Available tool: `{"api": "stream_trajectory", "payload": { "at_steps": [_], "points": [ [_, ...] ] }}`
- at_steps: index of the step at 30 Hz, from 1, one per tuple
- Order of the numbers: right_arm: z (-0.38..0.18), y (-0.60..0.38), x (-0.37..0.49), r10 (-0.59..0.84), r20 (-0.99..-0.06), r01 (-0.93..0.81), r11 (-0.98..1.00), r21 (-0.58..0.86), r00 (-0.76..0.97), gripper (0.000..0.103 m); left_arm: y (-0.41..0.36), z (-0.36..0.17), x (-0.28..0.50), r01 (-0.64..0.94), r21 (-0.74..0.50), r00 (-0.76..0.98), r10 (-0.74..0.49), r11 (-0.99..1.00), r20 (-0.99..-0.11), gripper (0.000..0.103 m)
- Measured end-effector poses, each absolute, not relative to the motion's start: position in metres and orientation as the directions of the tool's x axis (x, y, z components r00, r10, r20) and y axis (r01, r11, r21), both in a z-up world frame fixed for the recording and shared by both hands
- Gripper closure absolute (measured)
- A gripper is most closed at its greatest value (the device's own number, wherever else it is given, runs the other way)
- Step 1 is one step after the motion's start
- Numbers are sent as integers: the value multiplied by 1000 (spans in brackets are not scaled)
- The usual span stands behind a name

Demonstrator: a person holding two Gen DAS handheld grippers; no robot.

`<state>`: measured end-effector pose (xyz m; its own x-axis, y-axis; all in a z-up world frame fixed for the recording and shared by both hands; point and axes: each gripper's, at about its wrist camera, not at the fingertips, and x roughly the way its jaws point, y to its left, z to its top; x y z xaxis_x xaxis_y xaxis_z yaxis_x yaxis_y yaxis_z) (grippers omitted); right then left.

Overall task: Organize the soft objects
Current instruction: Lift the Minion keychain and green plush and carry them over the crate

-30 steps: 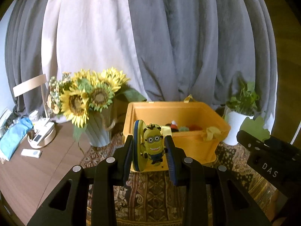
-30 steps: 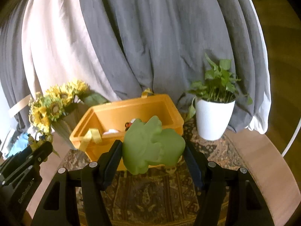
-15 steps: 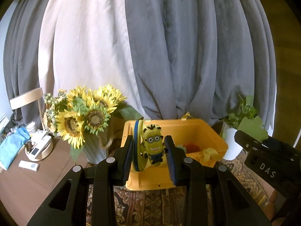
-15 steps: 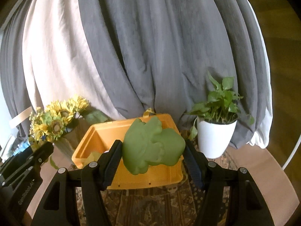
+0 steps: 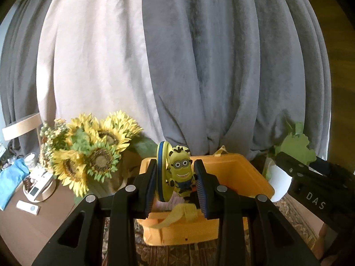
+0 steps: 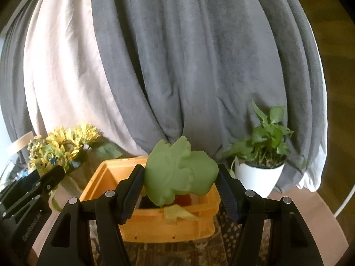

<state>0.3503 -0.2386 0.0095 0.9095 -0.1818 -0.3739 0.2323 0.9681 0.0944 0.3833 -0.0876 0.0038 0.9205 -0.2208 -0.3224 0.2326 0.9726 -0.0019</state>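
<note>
My left gripper (image 5: pixel 177 180) is shut on a yellow minion toy (image 5: pixel 180 173) that has a blue-and-yellow ring (image 5: pixel 161 175) beside it, held above the near rim of an orange bin (image 5: pixel 248 173). The right gripper (image 6: pixel 180 182) is shut on a soft green toy (image 6: pixel 177 175), raised over the same orange bin (image 6: pixel 104 184). Inside the bin lie several soft items, mostly hidden by the toys. Each gripper shows at the edge of the other's view: the right gripper (image 5: pixel 315 186) with its green toy (image 5: pixel 297 147), and the left gripper (image 6: pixel 28 190).
A sunflower bouquet (image 5: pixel 88 155) in a vase stands left of the bin. A white potted plant (image 6: pixel 259 168) stands to its right. A patterned rug (image 6: pixel 195 250) covers the wooden table (image 5: pixel 33 228). Grey and white curtains (image 5: pixel 199 66) hang behind. Small items and a blue cloth (image 5: pixel 11 179) lie far left.
Both grippers rose and moved toward the bin with their toys still gripped. The bin now sits lower and closer in both views, directly beneath the toys.
</note>
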Motion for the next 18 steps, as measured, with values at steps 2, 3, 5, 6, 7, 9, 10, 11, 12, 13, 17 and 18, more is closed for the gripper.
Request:
{"api": "stream_trajectory", "payload": {
  "at_steps": [2,3,5,6,7,9,10,11,12,13,17,18],
  "points": [
    [10,-241,360,-182,-374,231,969,90,909,37,-90,3,393,235,0,920,-222,972,-323,70],
    [10,-242,367,-181,-376,229,969,89,909,37,-92,2,398,236,-1,919,-223,972,-325,70],
    [8,-244,377,-179,-382,227,970,85,907,37,-94,0,409,235,0,918,-222,972,-328,70],
    [7,-244,384,-177,-386,225,971,84,906,37,-94,-1,414,235,-1,917,-222,972,-331,70],
    [6,-245,391,-176,-391,225,971,81,903,37,-96,-3,419,235,-1,916,-222,972,-334,70],
    [2,-246,404,-170,-404,218,973,76,899,37,-97,-6,429,232,4,917,-217,973,-336,70],
    [0,-246,411,-170,-413,218,973,72,895,37,-98,-8,434,230,5,916,-215,973,-340,70],
    [-3,-247,416,-168,-419,216,974,70,892,37,-99,-10,439,232,6,913,-215,973,-347,70],
    [-5,-247,422,-166,-428,214,975,66,889,37,-99,-12,444,232,7,911,-215,973,-353,70],
    [-8,-248,428,-165,-438,213,975,64,884,37,-101,-15,449,232,9,909,-213,973,-359,70],
    [-19,-251,450,-156,-476,207,977,57,865,37,-106,-24,469,232,13,897,-209,973,-390,70],
    [-22,-251,455,-154,-486,206,977,54,860,37,-107,-26,473,233,14,894,-209,972,-396,70]
  ]
}}
